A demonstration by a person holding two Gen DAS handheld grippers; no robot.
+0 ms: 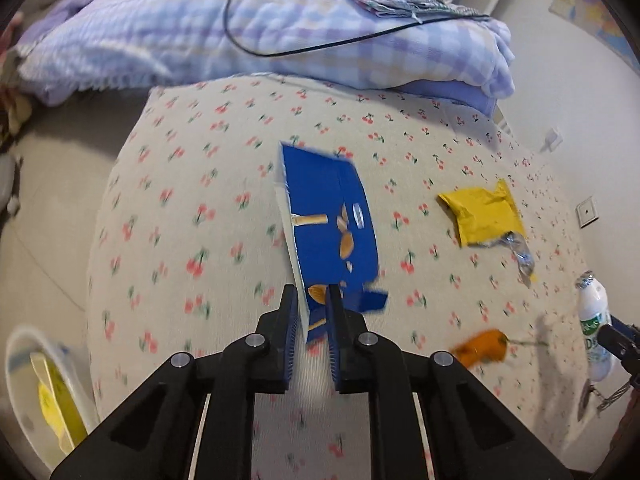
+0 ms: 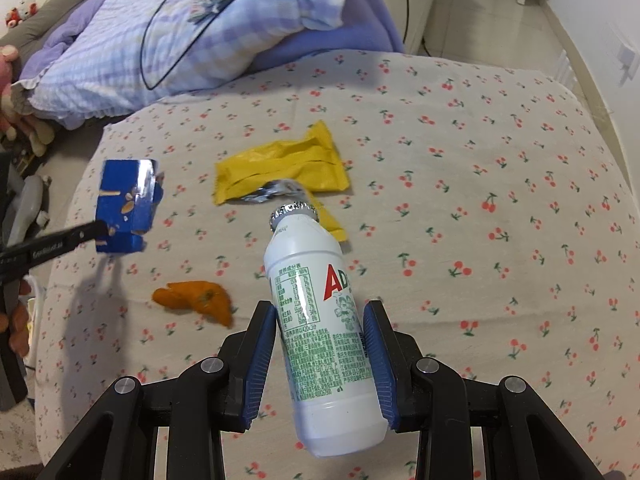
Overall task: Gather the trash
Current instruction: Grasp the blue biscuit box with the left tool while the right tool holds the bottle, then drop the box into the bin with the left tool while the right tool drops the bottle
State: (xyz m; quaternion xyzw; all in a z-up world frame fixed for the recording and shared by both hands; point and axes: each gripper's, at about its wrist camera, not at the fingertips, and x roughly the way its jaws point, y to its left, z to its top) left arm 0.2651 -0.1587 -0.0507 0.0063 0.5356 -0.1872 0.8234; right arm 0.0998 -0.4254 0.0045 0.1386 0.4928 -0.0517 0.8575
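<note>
Blue snack box [image 1: 330,224], light and easily crushed, is pinched at its edge by left tongs [image 1: 313,340]; right tongs [image 2: 320,360] grip the smooth white bottle [image 2: 324,328].

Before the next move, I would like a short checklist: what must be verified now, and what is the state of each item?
1. Left gripper grips the blue snack box between its pads: ok.
2. Blue snack box is lifted clear of the bed sheet: ok, its shadow lies below it in the right wrist view.
3. Right gripper is closed on the white bottle: ok.
4. Bottle's foil seal is tight: cannot tell.
5. Bin is within view for the drop: ok, at lower left of the left wrist view.
6. Bed is free of trash: not ok; yellow wrapper and orange peel remain.
</note>
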